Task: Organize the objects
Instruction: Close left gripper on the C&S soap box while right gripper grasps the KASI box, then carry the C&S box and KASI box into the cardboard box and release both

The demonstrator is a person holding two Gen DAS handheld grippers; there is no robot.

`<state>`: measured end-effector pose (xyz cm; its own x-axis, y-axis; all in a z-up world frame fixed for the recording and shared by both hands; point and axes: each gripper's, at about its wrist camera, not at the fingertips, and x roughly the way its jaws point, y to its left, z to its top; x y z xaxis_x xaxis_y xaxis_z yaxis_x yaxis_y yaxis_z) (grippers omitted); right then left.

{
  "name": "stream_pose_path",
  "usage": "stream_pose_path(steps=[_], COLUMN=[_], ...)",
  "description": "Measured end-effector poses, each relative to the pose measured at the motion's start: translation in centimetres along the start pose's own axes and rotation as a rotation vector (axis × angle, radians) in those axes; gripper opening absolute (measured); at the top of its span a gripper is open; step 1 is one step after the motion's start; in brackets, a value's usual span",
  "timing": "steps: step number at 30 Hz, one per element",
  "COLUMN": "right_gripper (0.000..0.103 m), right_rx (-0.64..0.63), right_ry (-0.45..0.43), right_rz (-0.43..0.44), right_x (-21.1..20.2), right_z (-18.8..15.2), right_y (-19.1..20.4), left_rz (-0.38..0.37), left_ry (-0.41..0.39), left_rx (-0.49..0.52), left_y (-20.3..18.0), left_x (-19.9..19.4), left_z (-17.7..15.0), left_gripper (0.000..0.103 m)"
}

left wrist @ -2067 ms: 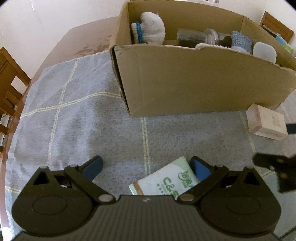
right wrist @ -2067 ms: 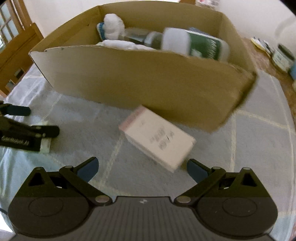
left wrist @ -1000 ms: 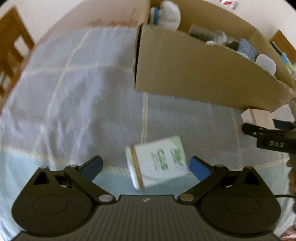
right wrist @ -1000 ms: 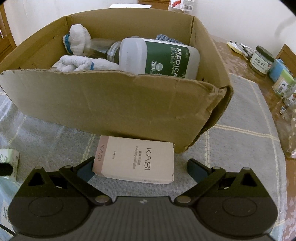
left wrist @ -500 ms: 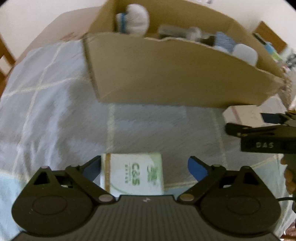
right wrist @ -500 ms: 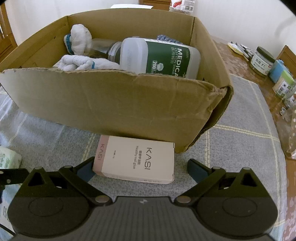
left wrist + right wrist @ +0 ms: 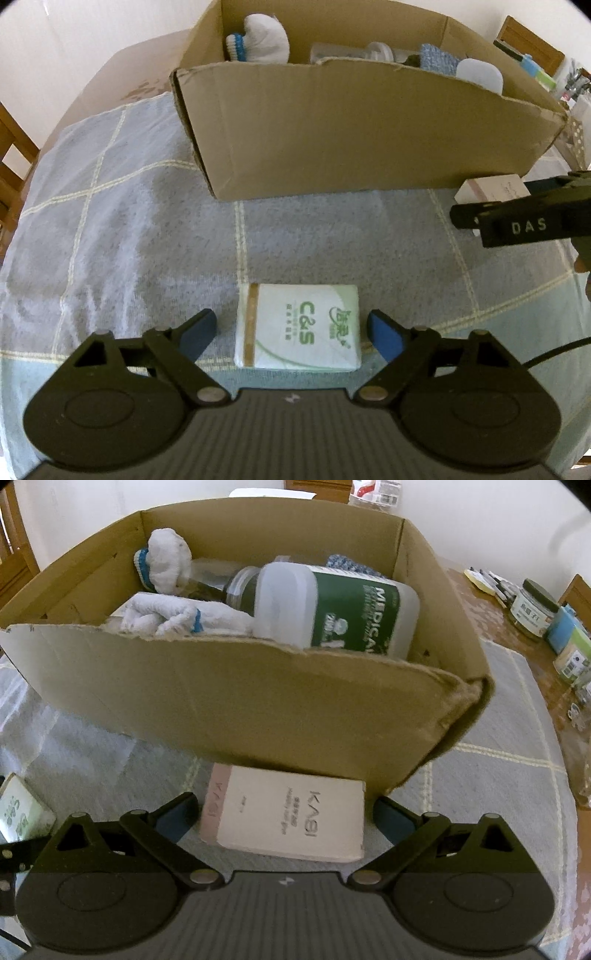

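The left hand-held gripper (image 7: 291,330) is spreading wide around a white-green tissue pack (image 7: 298,326) reading "C&S", lying flat between its fingers without touching. The right hand-held gripper (image 7: 283,812) is also gaping wide around a pale box (image 7: 286,818) printed "KASI", lying just before it. Beyond both is sitting a carton (image 7: 236,698) holding a "MEDICAL" bottle (image 7: 332,609) and white cloths (image 7: 177,618).
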<state>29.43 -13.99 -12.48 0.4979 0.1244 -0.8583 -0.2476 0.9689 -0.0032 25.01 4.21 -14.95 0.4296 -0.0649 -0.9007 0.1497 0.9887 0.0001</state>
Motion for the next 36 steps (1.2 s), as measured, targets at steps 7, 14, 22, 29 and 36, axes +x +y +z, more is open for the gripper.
stream_pose_path(steps=[7,14,22,29,36], right_gripper=[0.088,0.086,0.086,0.086,0.086], right_rx=[-0.035,-0.070,-0.134,-0.219,-0.300], right_ry=[0.003,0.023,0.037,0.054,-0.001], right_rz=[0.015,0.030,0.095,0.167,0.233], right_x=[-0.6,-1.3,-3.7,-7.4,-12.5], right_z=[-0.2,-0.6,-1.3,-0.6,2.0], right_y=[0.5,0.7,0.1,-0.2,-0.7], left_rz=[-0.003,-0.007,-0.011,-0.074,-0.084], left_ry=[-0.011,-0.013,-0.003,-0.012,-0.084], left_rx=[0.006,0.014,0.045,0.111,0.189], left_y=[0.4,0.4,0.1,0.7,0.6], left_x=[-0.6,-0.7,-2.3,-6.2,-10.6], left_z=[-0.5,-0.1,0.3,2.4,6.6], left_gripper=[0.081,0.064,0.063,0.063,0.063])
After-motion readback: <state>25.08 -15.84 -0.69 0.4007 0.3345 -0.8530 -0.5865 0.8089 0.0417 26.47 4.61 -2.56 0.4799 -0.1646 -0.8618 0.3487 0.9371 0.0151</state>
